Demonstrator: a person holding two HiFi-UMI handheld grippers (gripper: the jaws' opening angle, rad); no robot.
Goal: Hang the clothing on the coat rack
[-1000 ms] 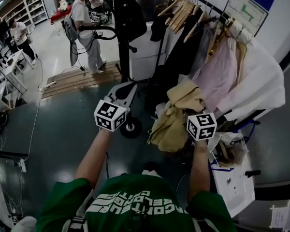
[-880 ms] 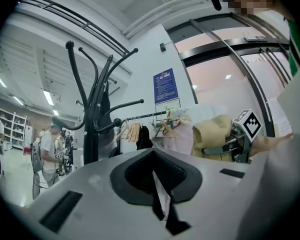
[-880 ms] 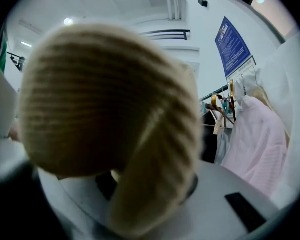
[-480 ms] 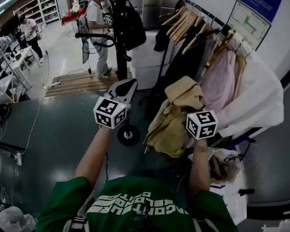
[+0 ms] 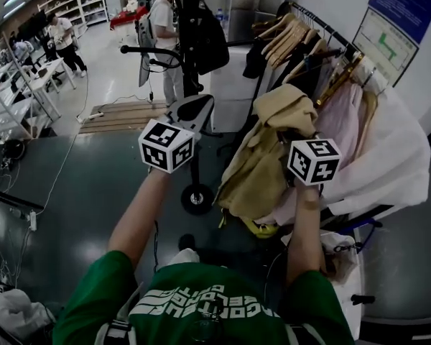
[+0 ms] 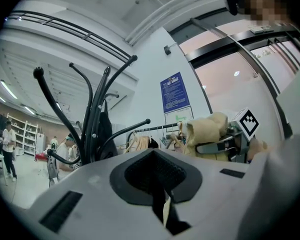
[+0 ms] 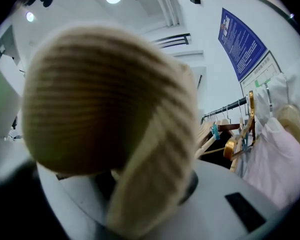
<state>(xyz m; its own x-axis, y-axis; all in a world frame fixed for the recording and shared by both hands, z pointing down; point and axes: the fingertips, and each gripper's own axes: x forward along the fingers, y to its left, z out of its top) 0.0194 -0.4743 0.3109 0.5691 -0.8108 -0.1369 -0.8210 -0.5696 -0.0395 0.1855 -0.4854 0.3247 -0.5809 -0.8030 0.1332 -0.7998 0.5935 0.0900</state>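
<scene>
- The right tongs [image 6: 205, 147] are clamped on a tan jacket [image 5: 262, 164]. In the right gripper view its ribbed cloth bulges over the jaws and covers them.
- The jacket is held up in the air and hangs in folds below the grip. It is in front of a clothes rail [image 5: 305, 16] and touches no hook of the coat rack [image 5: 190, 34].
- The left tongs [image 5: 194, 108] are drawn narrow, with the jaws together. A thin pale sliver shows at their seam, possibly a tag, but the view is too poor to be sure.
- The left tongs point towards the coat rack, a black stand with curved arms [image 6: 92, 119]. A dark bag [image 5: 210, 42] hangs on it.
- The clothes rail carries wooden hangers [image 5: 291, 34], a pink garment [image 5: 341, 121] and a white garment [image 5: 399, 157].
- A black wheel [image 5: 197, 198] stands on the floor between the two forearms.
- Beyond the rack, a person in a white shirt [image 5: 164, 20] stands by a wooden pallet [image 5: 122, 115].
</scene>
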